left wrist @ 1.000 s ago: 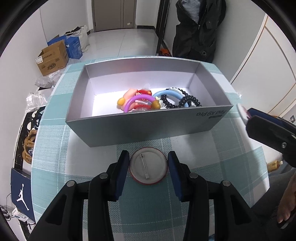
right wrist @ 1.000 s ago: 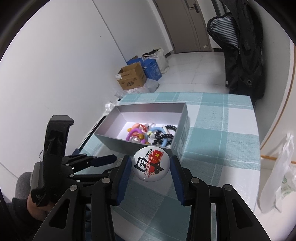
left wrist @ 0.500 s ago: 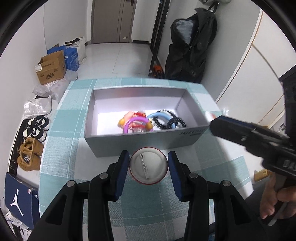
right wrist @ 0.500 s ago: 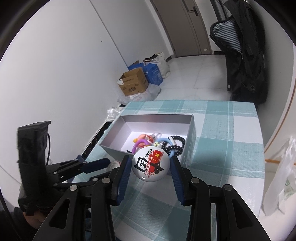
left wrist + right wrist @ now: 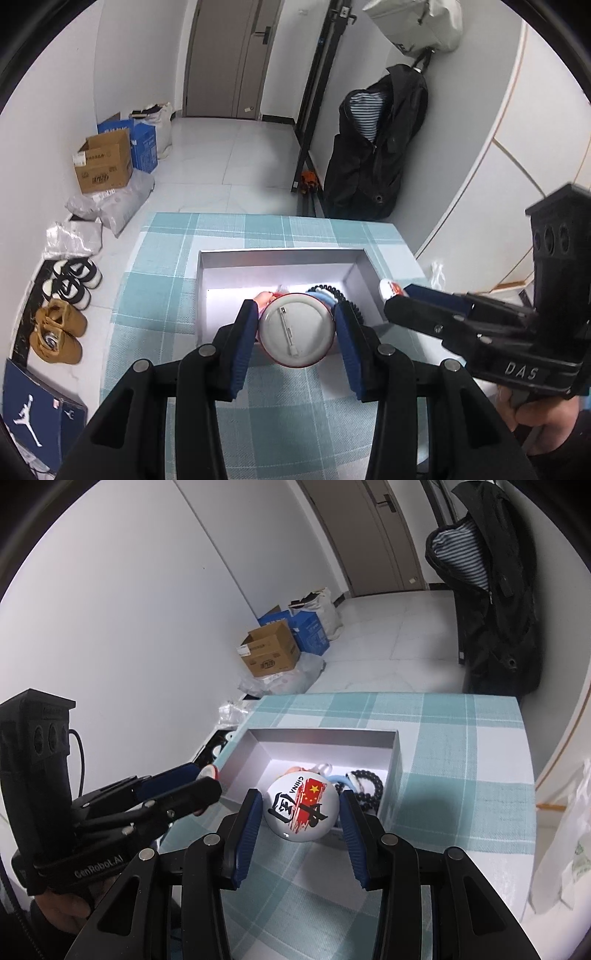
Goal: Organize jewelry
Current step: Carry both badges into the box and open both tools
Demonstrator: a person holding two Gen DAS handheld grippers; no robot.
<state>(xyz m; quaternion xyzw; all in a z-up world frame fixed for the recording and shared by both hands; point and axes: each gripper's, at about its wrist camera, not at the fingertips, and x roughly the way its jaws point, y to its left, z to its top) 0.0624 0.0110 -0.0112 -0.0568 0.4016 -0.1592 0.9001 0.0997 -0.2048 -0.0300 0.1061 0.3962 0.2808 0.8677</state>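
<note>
My left gripper (image 5: 295,328) is shut on a round pin badge (image 5: 295,338), its white back and clasp facing me, held above the near wall of the open grey box (image 5: 280,254). My right gripper (image 5: 301,805) is shut on a white badge with a red flag and "CHINA" (image 5: 301,810), also held over the box's (image 5: 321,734) near side. Inside lie a black bead bracelet (image 5: 364,782), a blue ring and pink pieces, partly hidden by the badges. Each gripper shows in the other's view: the right gripper (image 5: 410,299) and the left gripper (image 5: 201,786).
The box stands on a table with a teal checked cloth (image 5: 295,406). On the floor to the left are cardboard boxes (image 5: 105,166), plastic bags and shoes (image 5: 59,332). A black coat (image 5: 376,147) hangs behind the table. A plastic bag (image 5: 565,849) hangs at the right edge.
Both grippers have risen with their badges. The left badge went from in front of the box to over its near wall. The right gripper has come further into the left view.
</note>
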